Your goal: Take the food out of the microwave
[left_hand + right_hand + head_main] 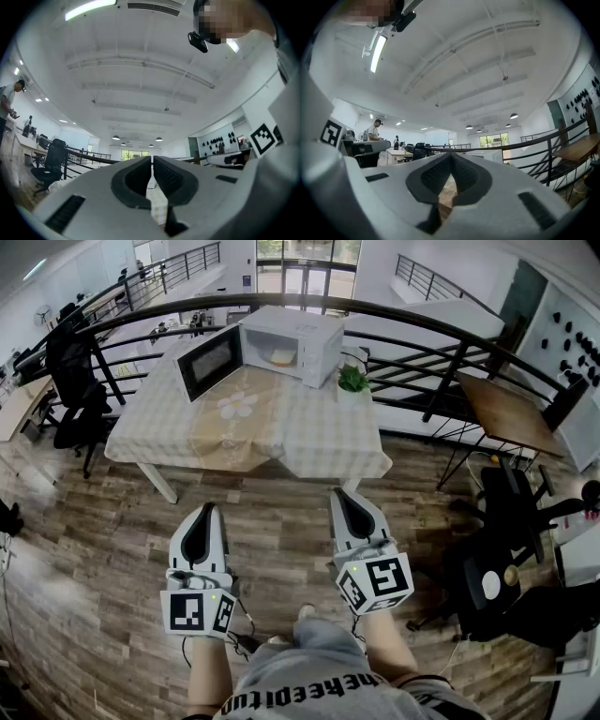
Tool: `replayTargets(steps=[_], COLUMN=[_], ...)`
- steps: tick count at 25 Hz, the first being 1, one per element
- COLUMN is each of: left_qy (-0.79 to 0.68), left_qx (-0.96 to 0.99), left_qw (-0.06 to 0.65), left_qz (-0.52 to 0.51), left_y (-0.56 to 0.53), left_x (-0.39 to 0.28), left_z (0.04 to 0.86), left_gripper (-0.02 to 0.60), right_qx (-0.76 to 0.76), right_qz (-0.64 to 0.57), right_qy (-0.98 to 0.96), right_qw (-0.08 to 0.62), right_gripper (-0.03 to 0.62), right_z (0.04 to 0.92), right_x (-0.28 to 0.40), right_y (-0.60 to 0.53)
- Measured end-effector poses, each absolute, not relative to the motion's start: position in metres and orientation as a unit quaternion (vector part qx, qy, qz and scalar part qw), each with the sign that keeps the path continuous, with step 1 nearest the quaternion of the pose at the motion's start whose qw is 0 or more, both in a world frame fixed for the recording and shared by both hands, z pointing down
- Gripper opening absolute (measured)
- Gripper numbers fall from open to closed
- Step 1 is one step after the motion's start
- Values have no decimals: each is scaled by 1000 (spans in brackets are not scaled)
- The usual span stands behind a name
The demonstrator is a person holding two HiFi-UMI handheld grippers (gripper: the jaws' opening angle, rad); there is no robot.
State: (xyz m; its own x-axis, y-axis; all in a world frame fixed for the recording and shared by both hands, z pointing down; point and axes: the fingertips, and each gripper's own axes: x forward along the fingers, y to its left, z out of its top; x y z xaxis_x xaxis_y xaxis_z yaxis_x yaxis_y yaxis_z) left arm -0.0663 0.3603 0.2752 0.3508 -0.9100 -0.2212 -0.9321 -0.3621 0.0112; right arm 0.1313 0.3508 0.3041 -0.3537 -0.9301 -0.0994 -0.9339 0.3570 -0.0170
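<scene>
You hold your left gripper (204, 509) and right gripper (339, 493) side by side over the floor (94, 596), short of the table (319, 446). Both have their jaws pressed together on nothing. The food (282, 356) sits inside the microwave (314, 334) at the table's far edge, whose door (208, 362) is swung open to the left.

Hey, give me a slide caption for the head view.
Both shut and empty, the left gripper and right gripper face the table where the open microwave holds the food.
</scene>
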Motion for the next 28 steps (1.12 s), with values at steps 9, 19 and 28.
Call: replayTargets(steps=[9, 19, 28], left_qy=[564, 565, 570], left_qx=[-819, -818, -812], left_qw=[56, 59, 72], left_qz=[94, 95, 105], left_y=[344, 305, 280], left_x=[-57, -35, 1], left_z=[277, 277, 276], left_gripper=[15, 15, 15], right_qx=[-560, -556, -525], right_qz=[20, 25, 39], right_qy=[827, 829, 849], right_qw=[46, 54, 53], right_gripper=[5, 5, 5], right_z=[304, 304, 306], right_x=[137, 157, 177], right_y=[334, 292, 261])
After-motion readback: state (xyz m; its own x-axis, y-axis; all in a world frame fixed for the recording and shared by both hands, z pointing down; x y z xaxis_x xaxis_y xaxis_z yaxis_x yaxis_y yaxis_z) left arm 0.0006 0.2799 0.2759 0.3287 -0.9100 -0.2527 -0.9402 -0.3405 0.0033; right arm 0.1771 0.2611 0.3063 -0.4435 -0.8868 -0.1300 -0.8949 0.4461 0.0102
